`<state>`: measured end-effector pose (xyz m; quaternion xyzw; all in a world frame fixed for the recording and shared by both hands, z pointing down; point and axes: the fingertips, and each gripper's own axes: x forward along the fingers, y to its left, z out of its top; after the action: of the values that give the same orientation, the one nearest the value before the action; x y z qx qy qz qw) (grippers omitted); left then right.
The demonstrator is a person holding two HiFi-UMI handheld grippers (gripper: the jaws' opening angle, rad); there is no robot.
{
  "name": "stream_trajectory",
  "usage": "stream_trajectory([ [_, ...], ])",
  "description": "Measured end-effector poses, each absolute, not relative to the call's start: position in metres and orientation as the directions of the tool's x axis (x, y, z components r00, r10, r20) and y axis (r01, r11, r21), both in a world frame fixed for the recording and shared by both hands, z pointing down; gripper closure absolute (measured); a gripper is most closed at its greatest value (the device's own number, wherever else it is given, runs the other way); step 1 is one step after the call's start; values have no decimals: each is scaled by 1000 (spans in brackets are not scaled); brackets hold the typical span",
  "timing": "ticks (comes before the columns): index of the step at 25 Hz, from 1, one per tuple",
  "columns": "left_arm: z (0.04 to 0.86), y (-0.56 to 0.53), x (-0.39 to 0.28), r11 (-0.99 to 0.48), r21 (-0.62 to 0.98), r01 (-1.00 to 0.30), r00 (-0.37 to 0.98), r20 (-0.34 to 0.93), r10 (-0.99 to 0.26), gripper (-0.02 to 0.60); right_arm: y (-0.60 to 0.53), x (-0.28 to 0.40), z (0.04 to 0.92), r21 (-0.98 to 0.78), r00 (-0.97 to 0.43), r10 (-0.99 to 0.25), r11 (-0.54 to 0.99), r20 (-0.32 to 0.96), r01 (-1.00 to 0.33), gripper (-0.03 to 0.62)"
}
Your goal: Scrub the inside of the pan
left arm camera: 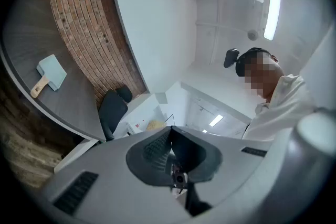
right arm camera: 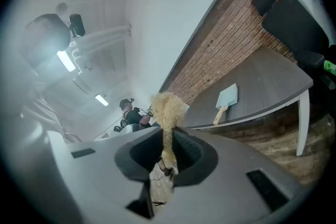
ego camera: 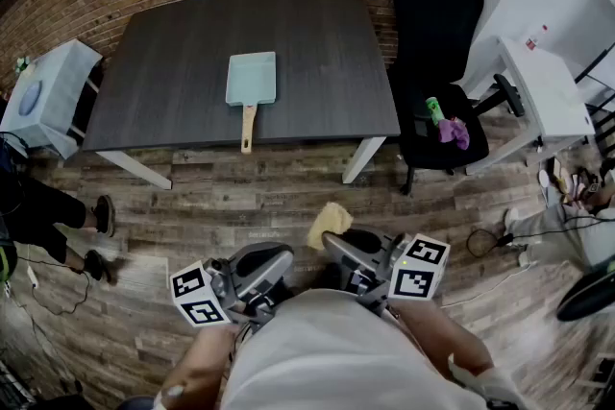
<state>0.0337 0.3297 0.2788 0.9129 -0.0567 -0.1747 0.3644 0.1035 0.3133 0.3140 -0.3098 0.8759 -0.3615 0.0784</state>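
The left gripper [left arm camera: 170, 132] is holding its jaws pressed together, empty. The right gripper [right arm camera: 168, 136] is pinching a yellow, fibrous scrub pad [right arm camera: 167, 108], whose frayed bulk is standing out past the jaw tips. The pale blue rectangular pan [ego camera: 251, 78] is lying well ahead of both pairs of jaws, flat on the dark surface [ego camera: 173, 82], its wooden handle [ego camera: 248, 130] pointing back toward the jaws. Neither pair of jaws is touching the pan. A black office chair [ego camera: 437, 24] is standing ahead and to the right of the right jaws, just beside the surface.
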Motion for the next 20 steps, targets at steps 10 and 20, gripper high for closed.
stream_trajectory([
  [10, 281, 332, 34, -722, 691, 17, 931, -274, -240, 574, 315, 102, 318, -686, -805, -586, 549, 91, -478, 539],
  [20, 282, 330, 39, -720, 693, -18, 926, -260, -273, 574, 304, 142, 317, -645, -745, -656, 518, 120, -561, 539],
])
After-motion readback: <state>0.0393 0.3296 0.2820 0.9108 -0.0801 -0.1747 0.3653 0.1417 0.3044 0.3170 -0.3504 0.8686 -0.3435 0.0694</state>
